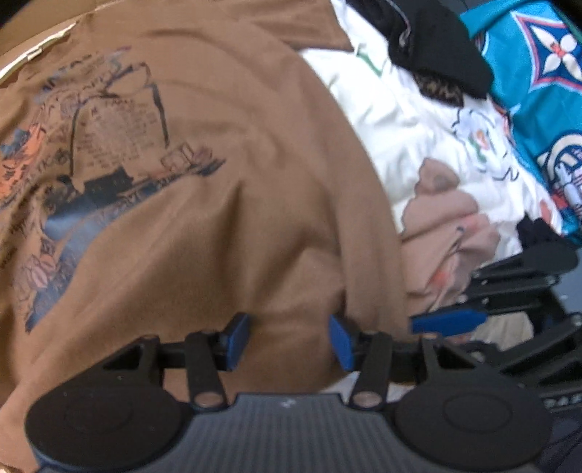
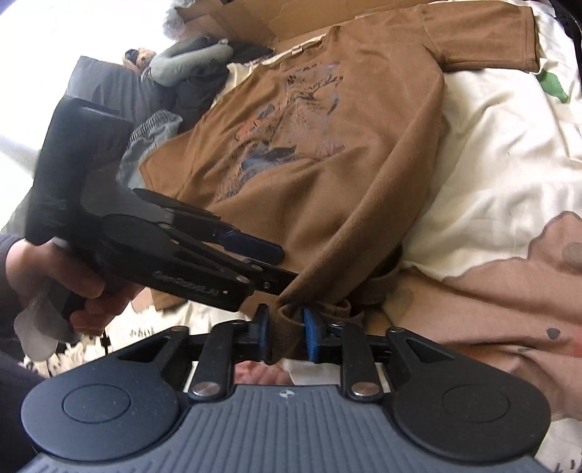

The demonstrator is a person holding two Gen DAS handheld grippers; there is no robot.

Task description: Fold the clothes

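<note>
Your brown T-shirt [image 2: 327,152] lies spread print-up on the bed's white sheet [image 2: 502,145], its collar toward the far cardboard [image 2: 254,18] and its hem near you. Your right gripper [image 2: 287,329] has the bunched near hem corner between its blue pads, though the jaws stand slightly apart, so I cannot tell whether they really pinch the cloth. Your left gripper [image 1: 289,336] hovers over the shirt's lower part, its jaws released with only flat fabric below them. To the right of the shirt a pinkish-beige garment [image 1: 443,233] lies on the sheet, with a teal patterned cloth [image 1: 534,91] further right.
</note>
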